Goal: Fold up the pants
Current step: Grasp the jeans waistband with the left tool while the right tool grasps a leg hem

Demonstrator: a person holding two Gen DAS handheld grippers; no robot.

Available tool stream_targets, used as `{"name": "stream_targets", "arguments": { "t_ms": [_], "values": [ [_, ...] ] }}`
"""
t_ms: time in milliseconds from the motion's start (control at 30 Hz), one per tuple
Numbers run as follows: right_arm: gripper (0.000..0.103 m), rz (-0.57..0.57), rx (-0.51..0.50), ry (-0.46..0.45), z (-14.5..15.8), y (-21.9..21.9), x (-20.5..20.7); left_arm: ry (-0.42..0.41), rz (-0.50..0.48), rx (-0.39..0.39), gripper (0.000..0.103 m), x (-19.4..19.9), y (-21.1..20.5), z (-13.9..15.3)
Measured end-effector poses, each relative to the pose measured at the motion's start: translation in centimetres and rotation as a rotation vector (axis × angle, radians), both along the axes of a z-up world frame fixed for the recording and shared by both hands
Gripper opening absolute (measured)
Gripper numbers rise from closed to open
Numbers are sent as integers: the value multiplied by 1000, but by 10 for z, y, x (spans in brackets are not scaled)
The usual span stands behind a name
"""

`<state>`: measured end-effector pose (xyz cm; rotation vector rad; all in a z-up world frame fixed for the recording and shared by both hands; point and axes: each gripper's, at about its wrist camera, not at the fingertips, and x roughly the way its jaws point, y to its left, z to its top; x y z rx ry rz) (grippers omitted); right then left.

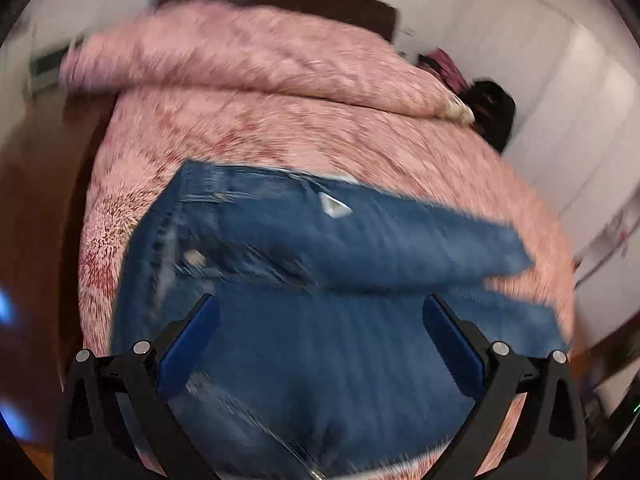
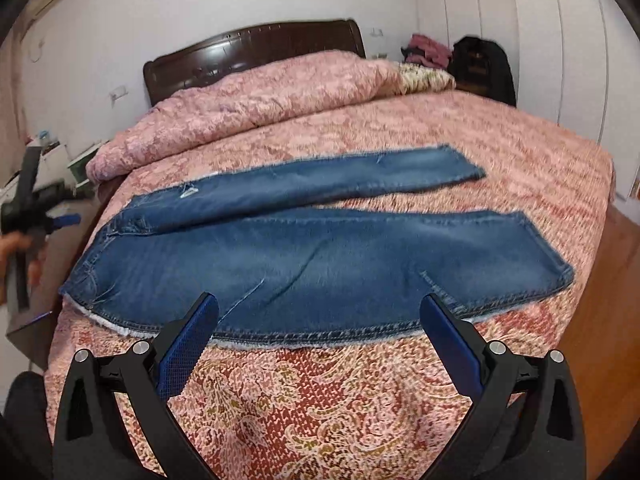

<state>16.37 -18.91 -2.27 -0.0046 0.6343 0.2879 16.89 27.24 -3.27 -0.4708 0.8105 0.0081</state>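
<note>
Blue jeans [image 2: 320, 256] lie flat on a pink patterned bedspread [image 2: 320, 392], waist at the left, legs stretched to the right and slightly spread. My right gripper [image 2: 320, 312] is open and empty, above the near edge of the near leg. My left gripper [image 1: 320, 312] is open and empty, hovering over the jeans [image 1: 304, 280] near the waist end; that view is motion-blurred. The left gripper also shows in the right wrist view [image 2: 64, 221] at the far left, held by a hand beside the bed.
A folded pink quilt [image 2: 248, 108] lies across the head of the bed before a dark wooden headboard [image 2: 256, 52]. A black bag [image 2: 484, 68] and clothes sit at the back right. White wardrobe doors [image 2: 560, 40] stand right. A nightstand [image 2: 60, 160] is left.
</note>
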Motion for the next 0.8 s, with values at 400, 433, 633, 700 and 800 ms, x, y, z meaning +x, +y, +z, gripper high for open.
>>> {"name": "stream_targets", "arguments": {
  "t_ms": [400,433,633,700,800],
  "values": [
    [100,33,-23,137,-19,32,47,129,18,-114,101,141,114,-69],
    [100,35,-18,149,-20,34,51,139,29,-123,101,147,120,-74],
    [100,56,3,184,-24,52,67,176,57,-224,101,173,149,-105],
    [100,63,18,197,-25,55,70,204,32,-202,101,177,147,-111],
    [100,72,32,208,-26,58,71,194,18,-207,101,179,144,-110]
  ]
}}
